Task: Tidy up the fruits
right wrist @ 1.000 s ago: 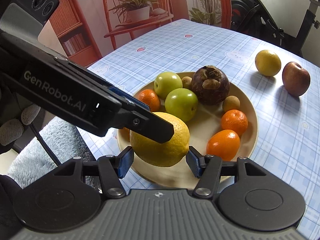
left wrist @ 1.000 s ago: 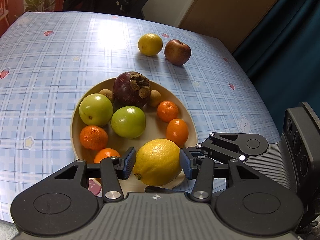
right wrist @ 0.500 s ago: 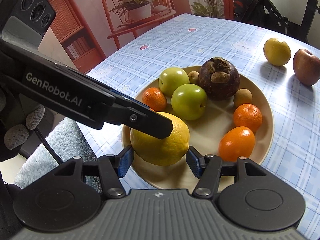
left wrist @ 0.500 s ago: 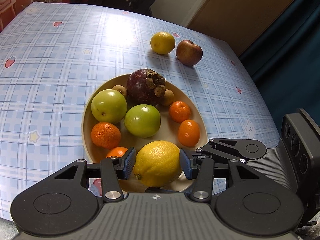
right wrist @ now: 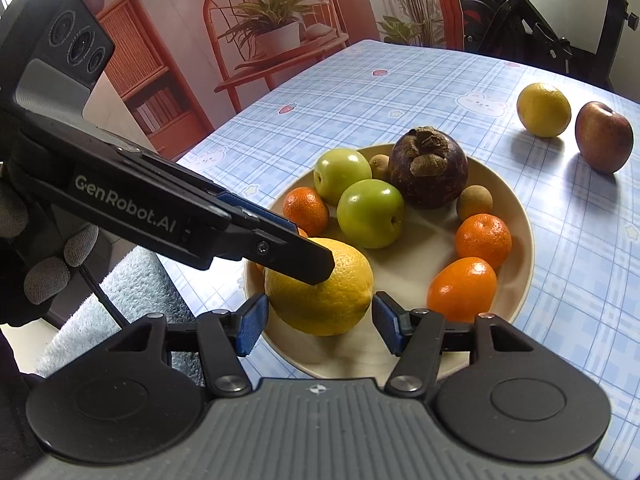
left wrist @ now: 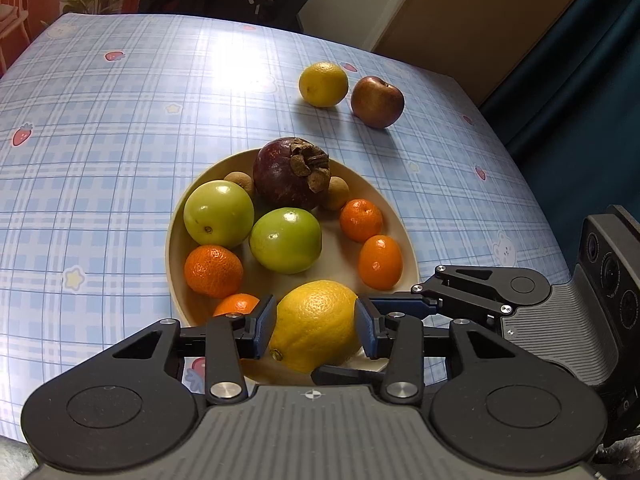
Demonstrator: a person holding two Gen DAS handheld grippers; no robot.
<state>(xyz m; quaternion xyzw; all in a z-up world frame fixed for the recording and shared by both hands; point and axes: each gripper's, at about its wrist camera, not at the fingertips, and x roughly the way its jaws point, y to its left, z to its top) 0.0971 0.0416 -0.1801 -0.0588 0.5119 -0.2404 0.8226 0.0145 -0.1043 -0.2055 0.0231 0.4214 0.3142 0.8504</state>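
Note:
My left gripper (left wrist: pixel 316 330) is shut on a big yellow lemon (left wrist: pixel 316 326) over the near rim of a beige plate (left wrist: pixel 394 216). The lemon (right wrist: pixel 320 286) and plate (right wrist: pixel 516 208) also show in the right wrist view, with a left finger (right wrist: pixel 296 258) on the lemon's top. My right gripper (right wrist: pixel 316 320) is open, its pads just apart from the lemon's sides. On the plate lie two green apples (left wrist: pixel 218 214), a dark mangosteen (left wrist: pixel 292 174), several tangerines (left wrist: pixel 380 262) and small brown fruits.
A second lemon (left wrist: pixel 323 84) and a red apple (left wrist: pixel 377 101) lie on the blue checked tablecloth (left wrist: pixel 100 140) beyond the plate. The table's edge runs close on the right. An orange chair with a plant (right wrist: pixel 276 32) stands past the far side.
Both grippers have moved slightly, so the plate and the fruits beyond sit differently in view. The left grip on the lemon is unchanged. The right gripper stays open.

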